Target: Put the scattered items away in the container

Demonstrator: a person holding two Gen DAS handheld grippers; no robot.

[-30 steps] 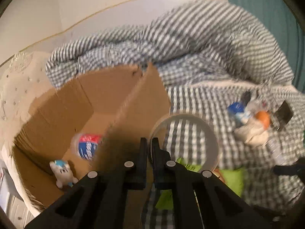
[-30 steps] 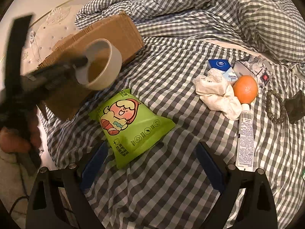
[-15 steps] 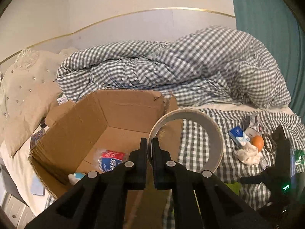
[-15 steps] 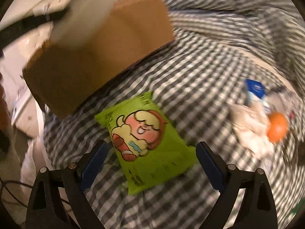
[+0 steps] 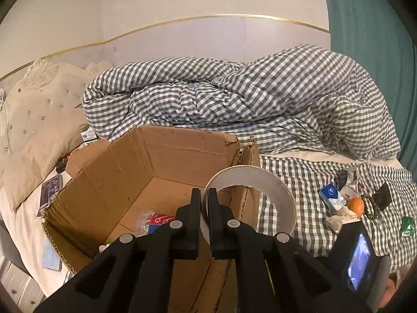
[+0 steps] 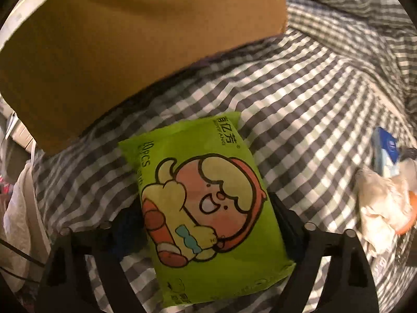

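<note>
My left gripper point(image 5: 204, 198) is shut on a roll of tape point(image 5: 263, 185), held over the right wall of the open cardboard box point(image 5: 125, 172). A red and blue packet point(image 5: 159, 219) lies inside the box. My right gripper point(image 6: 206, 208) is open, low over the bed, with its fingers on either side of a green wipes pack point(image 6: 203, 203) with a cartoon face. The box's outer wall point(image 6: 130, 39) fills the top of the right wrist view.
A rumpled checked duvet point(image 5: 247, 99) lies behind the box. On the checked sheet to the right are a blue tissue pack point(image 5: 332, 195), an orange point(image 5: 355, 204), a crumpled white tissue point(image 6: 380, 208), beads and a small green packet point(image 5: 406, 225). A cream headboard point(image 5: 34, 120) stands left.
My left gripper rose and pulled back with the tape, showing more of the box. My right gripper dropped down over the green pack, which now sits between its fingers.
</note>
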